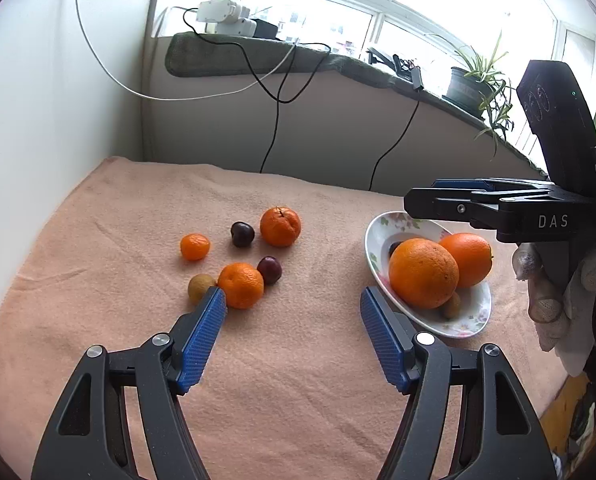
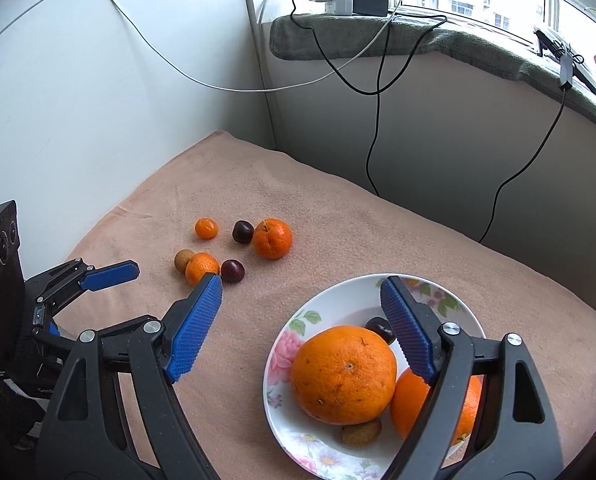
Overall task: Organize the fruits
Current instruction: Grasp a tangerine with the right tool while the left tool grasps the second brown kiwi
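- My left gripper (image 1: 293,300) is hanging low over the peach towel (image 1: 298,360), pointed forward and angled down, jaws spread wide and holding nothing.
- Its left blue pad (image 1: 202,344) sits right in front of the loose pile: from this angle the tip overlaps a small tan fruit (image 1: 199,287) and the near mandarin (image 1: 242,285), though I can't tell if it's actually touching either.
- Rest of the loose stuff on the towel: two dark plums (image 1: 242,233) (image 1: 269,269), a bigger mandarin (image 1: 280,226) at the back and a tiny one (image 1: 195,246) off to the left.
- My right gripper (image 2: 301,285) is hovering above the flowered plate (image 2: 329,296), tilted down, jaws also wide apart and empty. From the left camera it's level, reaching in from the right over the plate's far rim, and I can see my gloved hand (image 1: 557,280) wrapped on its handle.
- The plate is holding two big oranges (image 2: 343,374) (image 2: 411,408) side by side, a dark plum (image 2: 379,329) tucked behind them and a small tan fruit (image 2: 361,433) at the front edge.
- The right gripper's right pad (image 2: 407,332) overlaps the plate in view, above the second orange.
- The plate sits well apart from the loose pile, on the right side of the towel.
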A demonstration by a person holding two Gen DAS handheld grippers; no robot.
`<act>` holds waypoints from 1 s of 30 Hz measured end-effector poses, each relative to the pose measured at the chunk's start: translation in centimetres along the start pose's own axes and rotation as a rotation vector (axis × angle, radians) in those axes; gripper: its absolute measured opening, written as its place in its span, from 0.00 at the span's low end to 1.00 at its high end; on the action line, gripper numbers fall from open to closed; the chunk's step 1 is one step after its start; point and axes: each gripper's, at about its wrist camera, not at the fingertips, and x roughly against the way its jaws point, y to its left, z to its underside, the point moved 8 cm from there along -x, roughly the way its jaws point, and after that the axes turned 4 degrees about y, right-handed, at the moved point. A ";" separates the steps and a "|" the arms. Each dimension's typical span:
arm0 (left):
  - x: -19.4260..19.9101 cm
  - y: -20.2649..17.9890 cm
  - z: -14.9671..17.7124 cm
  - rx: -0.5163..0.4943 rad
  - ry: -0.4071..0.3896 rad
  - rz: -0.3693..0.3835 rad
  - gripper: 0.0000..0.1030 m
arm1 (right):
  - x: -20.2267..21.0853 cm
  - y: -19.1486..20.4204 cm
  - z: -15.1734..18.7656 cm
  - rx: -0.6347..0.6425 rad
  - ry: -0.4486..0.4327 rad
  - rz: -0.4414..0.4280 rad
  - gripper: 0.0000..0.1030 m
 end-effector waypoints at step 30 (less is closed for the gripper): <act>-5.5 6.5 1.0 -0.042 0.151 -0.054 0.24 | -11.1 2.2 -3.5 -0.153 0.257 -0.035 0.52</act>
